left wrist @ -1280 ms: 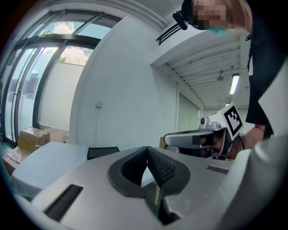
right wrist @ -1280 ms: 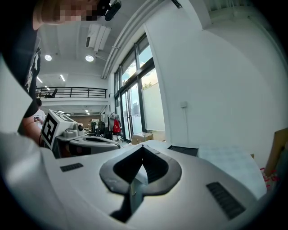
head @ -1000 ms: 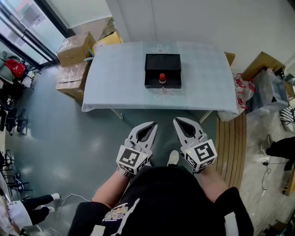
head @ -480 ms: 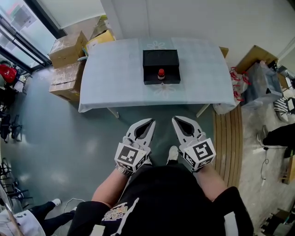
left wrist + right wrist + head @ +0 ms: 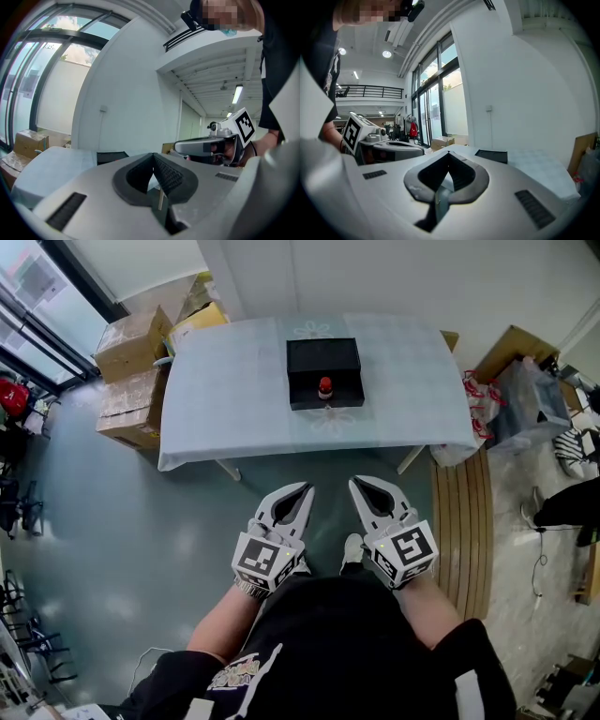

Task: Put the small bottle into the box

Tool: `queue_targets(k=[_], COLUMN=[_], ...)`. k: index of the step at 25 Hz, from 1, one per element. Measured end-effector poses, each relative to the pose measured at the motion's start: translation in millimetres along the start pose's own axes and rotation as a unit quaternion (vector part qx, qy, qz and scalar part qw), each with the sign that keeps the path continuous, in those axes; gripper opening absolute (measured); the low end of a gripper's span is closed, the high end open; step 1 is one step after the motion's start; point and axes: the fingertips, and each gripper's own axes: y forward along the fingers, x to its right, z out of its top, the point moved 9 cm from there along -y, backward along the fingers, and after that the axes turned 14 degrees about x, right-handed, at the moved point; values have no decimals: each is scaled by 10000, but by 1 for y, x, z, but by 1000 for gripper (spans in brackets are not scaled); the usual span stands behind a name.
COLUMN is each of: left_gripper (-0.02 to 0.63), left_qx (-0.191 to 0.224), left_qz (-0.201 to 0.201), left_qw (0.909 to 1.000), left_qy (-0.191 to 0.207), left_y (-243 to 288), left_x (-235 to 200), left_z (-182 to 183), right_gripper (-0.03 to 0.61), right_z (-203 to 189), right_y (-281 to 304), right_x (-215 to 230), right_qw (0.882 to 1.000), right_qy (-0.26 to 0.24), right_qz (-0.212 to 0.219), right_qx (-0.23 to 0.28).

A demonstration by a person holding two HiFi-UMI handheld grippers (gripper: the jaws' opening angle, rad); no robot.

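My left gripper (image 5: 306,488) and right gripper (image 5: 356,484) are pale grey, beak-shaped shells with black ribbed pads (image 5: 169,177), each carrying a black-and-white marker cube (image 5: 265,563). I wear a black printed T-shirt (image 5: 328,643) and a white shoe (image 5: 352,553).

A black box (image 5: 323,357) sits on the bench (image 5: 234,381), and the small bottle (image 5: 325,386) shows within its outline near the front edge. The left hand-held gripper (image 5: 304,488) and right hand-held gripper (image 5: 355,484) are side by side, well apart from the bench.

No words or numbers could be read. The shirt print (image 5: 232,677) was too blurred, and the far-left cartons (image 5: 131,338) showed no legible label.
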Motion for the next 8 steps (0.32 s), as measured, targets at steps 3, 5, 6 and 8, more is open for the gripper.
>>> queue_targets(k=[3, 5, 6, 8], left_gripper=[8, 8, 8, 8], left_qx=[-7, -7, -6, 1], left_qz=[-4, -8, -14, -38], left_qw=[10000, 10000, 10000, 10000], left_qy=[-7, -13, -12, -4], left_y=[0, 1, 1, 0], left_x=[1, 2, 3, 4], left_z=[-1, -2, -2, -4], right_gripper=[8, 8, 7, 8], right_z=[-2, -2, -2, -2], right_y=[-1, -3, -3, -4], right_x=[0, 2, 2, 2], right_qw=[10000, 10000, 10000, 10000], right_qy=[4, -1, -3, -4], right_qz=[-12, -16, -18, -18], right_qx=[-7, -9, -8, -5])
